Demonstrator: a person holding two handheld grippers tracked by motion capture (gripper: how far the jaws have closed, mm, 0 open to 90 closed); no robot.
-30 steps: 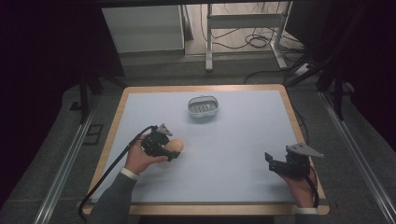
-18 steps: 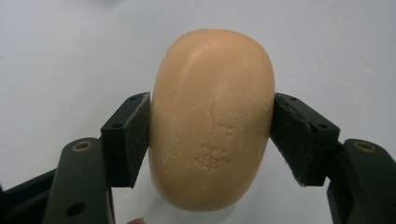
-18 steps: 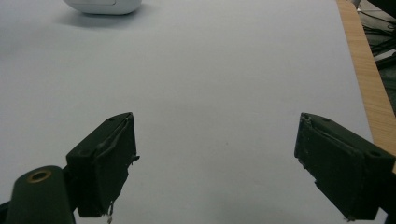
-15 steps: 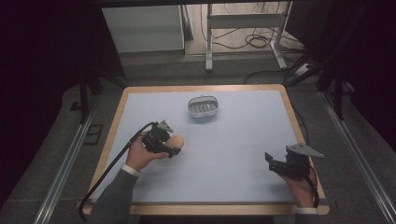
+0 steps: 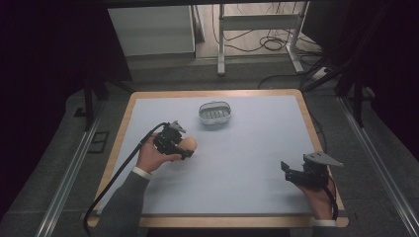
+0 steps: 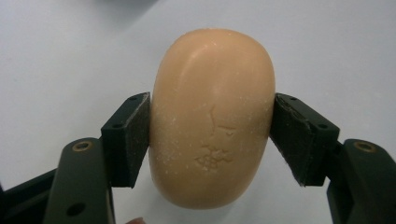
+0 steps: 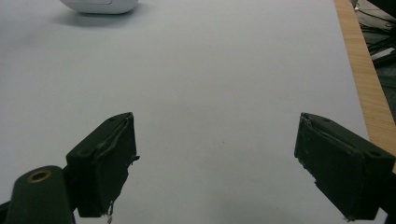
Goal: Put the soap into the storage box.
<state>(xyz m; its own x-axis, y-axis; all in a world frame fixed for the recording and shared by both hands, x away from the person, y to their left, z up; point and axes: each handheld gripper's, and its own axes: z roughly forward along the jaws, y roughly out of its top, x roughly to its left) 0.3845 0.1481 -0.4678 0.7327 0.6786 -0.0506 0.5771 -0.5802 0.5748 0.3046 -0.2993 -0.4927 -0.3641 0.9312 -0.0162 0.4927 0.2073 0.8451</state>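
Where the left hand-held gripper (image 5: 184,146) works over the left half of the surface (image 5: 247,148), its two black jaws are clamped on a tan oval bar of soap (image 5: 188,143). Seen in the left gripper view, the left hand-held gripper (image 6: 211,135) presses one pad against each long side of the bar of soap (image 6: 212,116), whose rounded ends project above and below the pads. A small cluster of pits and fine cracks marks the bar's facing side. Whether the bar touches the surface or is held just clear of it cannot be told.

Toward the far middle of the surface, well apart from the bar, sits a white oval soap dish (image 5: 215,113) with a ribbed floor; its near edge appears at the top left of the right gripper view (image 7: 100,5).

Near the front right corner, the right hand-held gripper (image 5: 287,171) is held by the right hand (image 5: 318,197), a grey three-cornered plate on top. Viewed from its own camera, the right hand-held gripper (image 7: 215,163) has its jaws spread wide with nothing between them, pale surface showing in the gap and the wooden edge (image 7: 362,79) running along the right. A black cable (image 5: 118,175) trails from the left unit past the grey sleeve (image 5: 121,207).
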